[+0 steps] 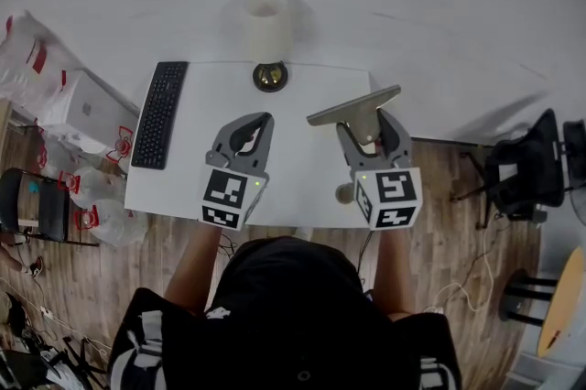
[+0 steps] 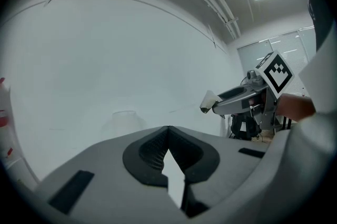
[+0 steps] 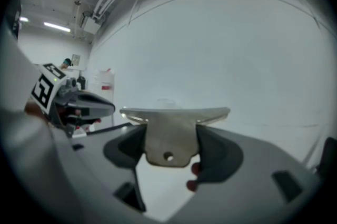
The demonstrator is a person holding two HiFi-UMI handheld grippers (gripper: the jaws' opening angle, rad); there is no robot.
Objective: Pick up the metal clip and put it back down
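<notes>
The metal clip [image 1: 355, 109], a flat silvery T-shaped piece, is held up above the white table [image 1: 302, 187], with my right gripper [image 1: 369, 137] shut on its stem. In the right gripper view the clip [image 3: 172, 131] sits between the two dark pads, its wide bar across the top and a small hole near its lower edge. My left gripper [image 1: 253, 130] hovers over the table's middle, its jaws shut with nothing between them. In the left gripper view the closed pads [image 2: 169, 150] meet at a point, and the right gripper with the clip [image 2: 211, 101] shows at the right.
A black keyboard [image 1: 159, 113] lies along the table's left side. A white cylinder on a dark round base [image 1: 269, 75] stands at the far edge. Bags and a box [image 1: 78, 109] crowd the floor at left; a dark chair [image 1: 524, 168] stands at right.
</notes>
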